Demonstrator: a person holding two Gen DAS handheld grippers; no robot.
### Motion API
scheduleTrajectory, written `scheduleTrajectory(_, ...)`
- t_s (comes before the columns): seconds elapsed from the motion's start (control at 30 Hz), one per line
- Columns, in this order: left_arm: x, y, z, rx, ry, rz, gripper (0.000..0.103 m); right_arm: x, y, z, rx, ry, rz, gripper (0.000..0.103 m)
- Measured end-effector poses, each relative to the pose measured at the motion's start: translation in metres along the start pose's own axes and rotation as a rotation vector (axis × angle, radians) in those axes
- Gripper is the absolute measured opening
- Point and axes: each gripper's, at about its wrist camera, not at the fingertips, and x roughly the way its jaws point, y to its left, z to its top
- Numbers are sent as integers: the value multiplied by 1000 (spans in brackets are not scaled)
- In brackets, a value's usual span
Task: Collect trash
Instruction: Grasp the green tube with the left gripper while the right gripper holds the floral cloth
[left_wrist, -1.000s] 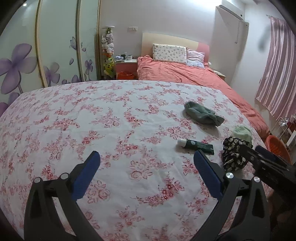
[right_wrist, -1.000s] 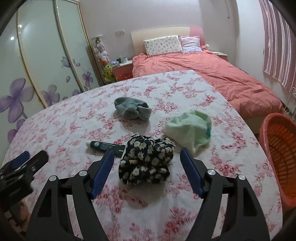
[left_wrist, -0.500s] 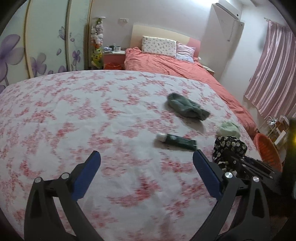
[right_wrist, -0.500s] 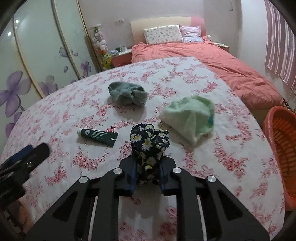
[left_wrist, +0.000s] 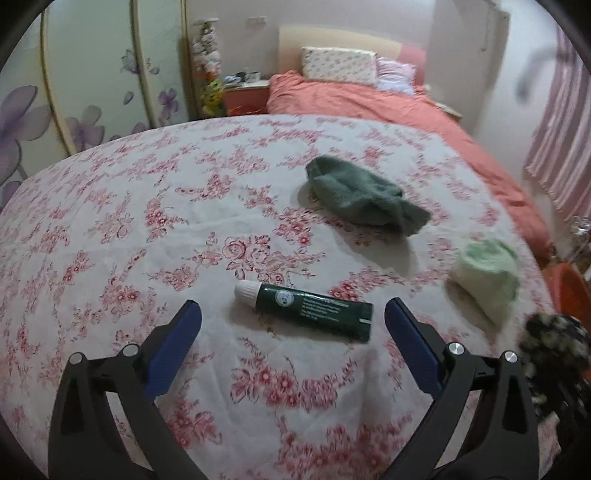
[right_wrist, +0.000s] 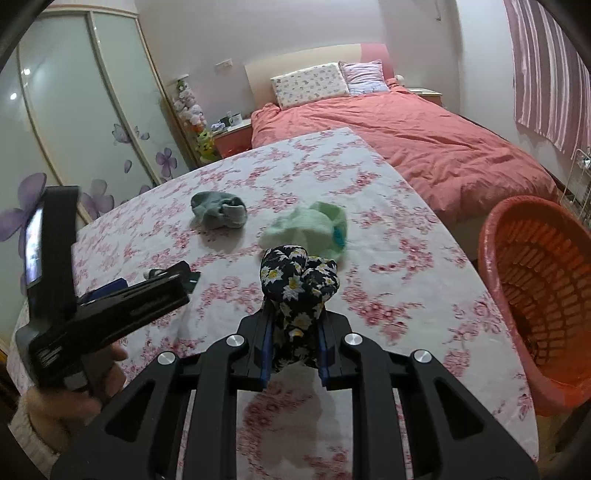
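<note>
Over the floral tablecloth (right_wrist: 406, 258), two grippers at work.
Right gripper (right_wrist: 293, 360) clamps the daisy-print cloth (right_wrist: 297, 284); left gripper (left_wrist: 291, 332) gapes around the green tube (left_wrist: 314, 312).

The left tongs (left_wrist: 291, 325) stand wide apart, blue pads (left_wrist: 173, 350) splayed, low and pointing forward. The right tongs (right_wrist: 293, 343) are clamped together, nipping a bundle, raised and angled ahead. A bare hand (right_wrist: 74, 398) grips the left handle, sleeve at the wrist.

bare cloth (left_wrist: 110, 206) left; tube (left_wrist: 306, 308) probably blocks left gripper (left_wrist: 291, 328).
</note>
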Motion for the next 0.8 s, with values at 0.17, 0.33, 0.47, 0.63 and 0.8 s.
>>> scheduleTrajectory(0.17, 10, 3, 3, 10, 39, 41, 95, -1, -4, 1, 5, -3, 13, 19)
scheduleTrajectory(0.33, 3, 17, -1, 83, 16, 77, 89, -4, -5, 1, 5, -9, 27, 19)
scheduleTrajectory(0.47, -3, 47, -5, 98, 7, 44, 85, -3, -4, 0, 3, -9, 34, 19)
scheduleTrajectory(0.63, -11, 80, -4, -9, -3, -54, 83, -2, 0, 0, -4, -8, 43, 19)
scheduleTrajectory(0.8, -11, 70, 6, -47, -30, -113, 78, -2, 4, 1, -15, -10, 46, 19)
